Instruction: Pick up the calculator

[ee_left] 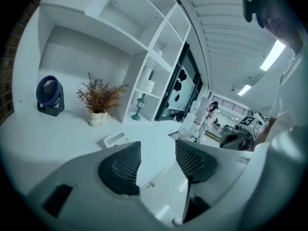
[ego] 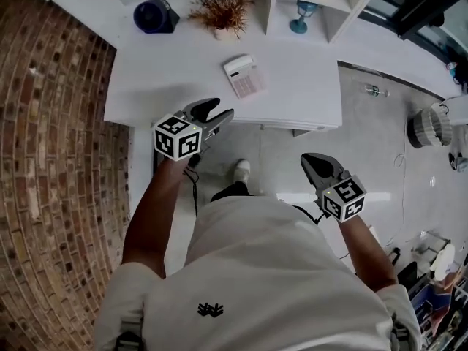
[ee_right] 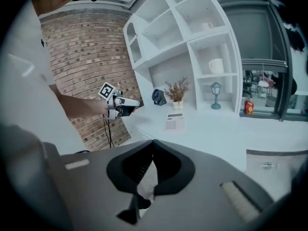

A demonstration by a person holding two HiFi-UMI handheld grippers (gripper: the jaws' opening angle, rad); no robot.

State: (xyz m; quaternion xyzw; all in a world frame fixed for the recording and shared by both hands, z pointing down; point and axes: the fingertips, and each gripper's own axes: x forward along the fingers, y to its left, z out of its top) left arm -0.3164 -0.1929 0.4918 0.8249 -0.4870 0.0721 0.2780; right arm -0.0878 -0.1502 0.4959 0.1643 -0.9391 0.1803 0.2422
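A white and pink calculator (ego: 243, 75) lies flat on the white table (ego: 161, 79), near its middle. The left gripper view shows the calculator (ee_left: 114, 139) small, ahead of the jaws; the right gripper view shows the calculator (ee_right: 175, 121) far off on the tabletop. My left gripper (ego: 217, 115) is open and empty, held at the table's front edge, short of the calculator. My right gripper (ego: 316, 164) is shut on nothing, held low over the floor in front of the table, well away from the calculator.
At the table's back stand a dark blue fan (ego: 155, 15), a potted dry plant (ego: 221, 9) and a white shelf unit with a small blue lamp (ego: 302, 15). A brick wall (ego: 51, 145) lies to the left. The person's foot (ego: 240, 170) is below the table edge.
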